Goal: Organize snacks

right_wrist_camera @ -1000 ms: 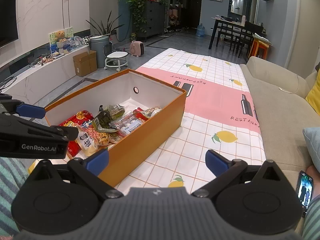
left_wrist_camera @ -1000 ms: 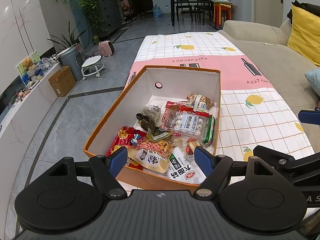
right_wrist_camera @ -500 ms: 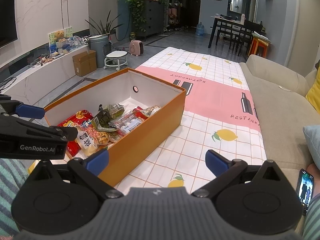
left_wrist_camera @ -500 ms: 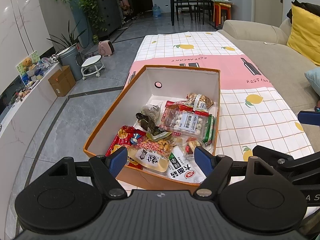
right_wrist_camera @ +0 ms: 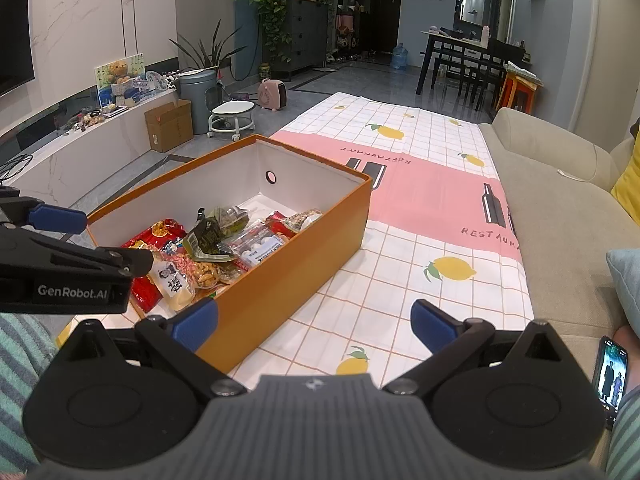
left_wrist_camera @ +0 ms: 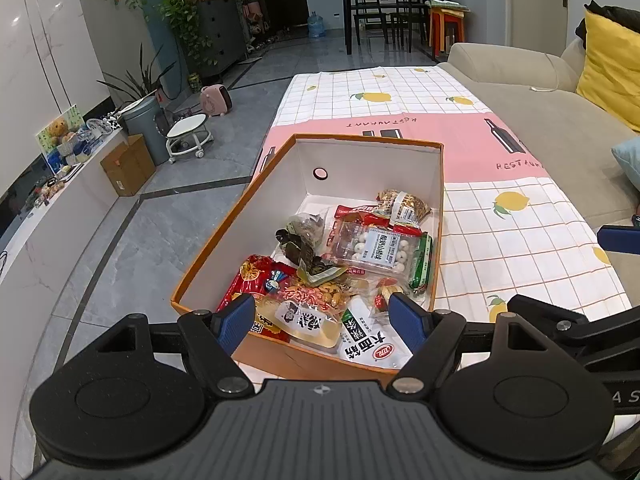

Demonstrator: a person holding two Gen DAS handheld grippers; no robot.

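An orange box [left_wrist_camera: 224, 236] [right_wrist_camera: 288, 280] with white inner walls sits on the table's left side and holds several snack packets. Among them are a clear pack of white balls [left_wrist_camera: 376, 249] [right_wrist_camera: 260, 245], a red bag [left_wrist_camera: 256, 280] [right_wrist_camera: 160, 236], a white noodle packet [left_wrist_camera: 370, 344], a dark green pouch [left_wrist_camera: 300, 246] [right_wrist_camera: 208, 236] and a nut bag [left_wrist_camera: 402, 202]. My left gripper [left_wrist_camera: 322, 322] hovers open over the box's near end, nothing between its fingers. My right gripper [right_wrist_camera: 314, 326] stands open to the right of the box, above the tablecloth, empty.
A checked tablecloth [left_wrist_camera: 512, 248] [right_wrist_camera: 404, 280] with lemons and a pink band covers the low table. A beige sofa [right_wrist_camera: 560, 216] runs along the right, with a yellow cushion [left_wrist_camera: 608, 68]. A phone [right_wrist_camera: 610, 376] lies at the lower right. Grey floor lies left of the table.
Both grippers have crept slightly forward toward the box. Both stay open and the snacks have not moved.
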